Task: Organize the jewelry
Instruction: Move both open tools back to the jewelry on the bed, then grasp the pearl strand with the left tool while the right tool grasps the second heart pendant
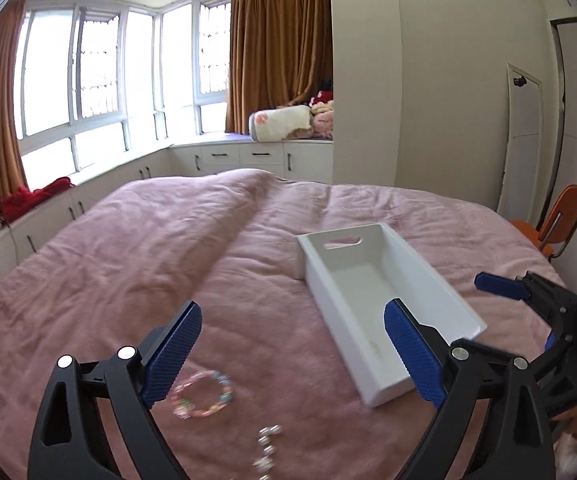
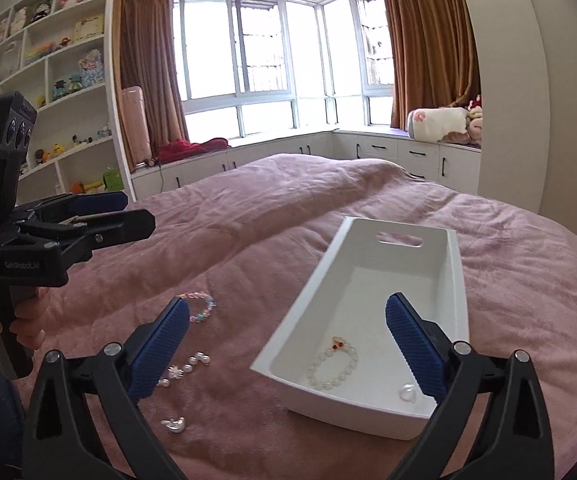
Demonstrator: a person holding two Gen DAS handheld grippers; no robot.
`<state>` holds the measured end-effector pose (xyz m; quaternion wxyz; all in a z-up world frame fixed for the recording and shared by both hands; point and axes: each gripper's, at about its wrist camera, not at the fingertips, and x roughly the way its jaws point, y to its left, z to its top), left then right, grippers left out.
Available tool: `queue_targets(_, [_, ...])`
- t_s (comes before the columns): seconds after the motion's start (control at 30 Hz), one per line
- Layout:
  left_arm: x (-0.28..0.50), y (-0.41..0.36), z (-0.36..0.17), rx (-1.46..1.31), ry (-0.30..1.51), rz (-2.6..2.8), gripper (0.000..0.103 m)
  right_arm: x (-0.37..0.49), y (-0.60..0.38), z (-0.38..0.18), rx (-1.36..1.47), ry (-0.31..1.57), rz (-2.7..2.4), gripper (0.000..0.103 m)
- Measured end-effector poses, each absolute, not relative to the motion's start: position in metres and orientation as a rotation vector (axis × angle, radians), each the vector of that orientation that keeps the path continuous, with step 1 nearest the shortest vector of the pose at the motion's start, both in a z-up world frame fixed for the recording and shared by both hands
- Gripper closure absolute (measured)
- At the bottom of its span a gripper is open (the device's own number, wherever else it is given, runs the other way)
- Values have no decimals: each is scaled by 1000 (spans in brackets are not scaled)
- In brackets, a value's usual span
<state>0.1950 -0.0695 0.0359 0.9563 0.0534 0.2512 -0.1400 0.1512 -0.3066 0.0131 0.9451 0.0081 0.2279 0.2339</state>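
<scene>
While both claws gape, the left claw (image 1: 293, 354) hovers over the beaded bracelet (image 1: 202, 395).

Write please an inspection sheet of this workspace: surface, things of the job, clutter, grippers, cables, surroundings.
Surface: wrinkled pink plush bedspread covering the bed.
Job's things: long white plastic tray with a handle slot; inside lie a pale beaded bracelet with a red charm and a small clear piece. On the bedspread: pastel beaded bracelet, white pearl strand, small silver trinket.
Clutter: nothing seen on the bed.
Grippers: left gripper open, empty, above the pastel bracelet; right gripper open, empty, above the tray's near end.
Cables: nothing seen.
Surroundings: bay window, brown curtains, white shelves of plush toys, orange chair.
</scene>
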Motion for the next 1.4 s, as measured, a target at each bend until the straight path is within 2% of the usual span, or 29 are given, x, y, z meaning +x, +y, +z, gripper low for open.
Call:
queue_targets(0.27, [143,-9,8,150,546,-185,5,117,-249,-1,-27,479,627,5])
queue_targets(0.57, [149,8,-60,126,675,-184,5,104,-206,-54,-89,589,669,5])
queue_targets(0.67, [157,7,-87,103,731,-178,5,105,-195,-77,-135,634,671,11])
queue_targets(0.73, [161,6,-105,93,766,-186,5,106,-187,-94,-176,670,672,19])
queue_targets(0.87, [169,1,-133,107,817,-221,5,111,-174,-124,-238,737,678,25])
queue_targets(0.93, [172,-1,-142,108,832,-230,7,114,-169,-136,-253,765,677,32])
queue_targets(1.0, [177,-2,-150,99,851,-246,24,118,-166,-147,-268,792,670,34])
queue_targets(1.07, [181,-2,-157,91,871,-246,29,119,-165,-153,-273,810,667,36])
queue_targets(1.17, [183,-1,-164,81,877,-236,43,121,-163,-160,-284,822,663,42])
queue_targets(1.23, [182,-1,-166,79,874,-234,52,123,-162,-162,-283,830,662,53])
queue_targets(1.27, [181,-1,-166,76,872,-238,61,123,-163,-161,-282,833,661,57])
queue_targets(1.33, [180,0,-166,58,868,-247,68,125,-165,-161,-272,842,663,76])
queue_targets(1.4, [179,2,-165,37,867,-264,87,126,-166,-159,-266,844,663,78])
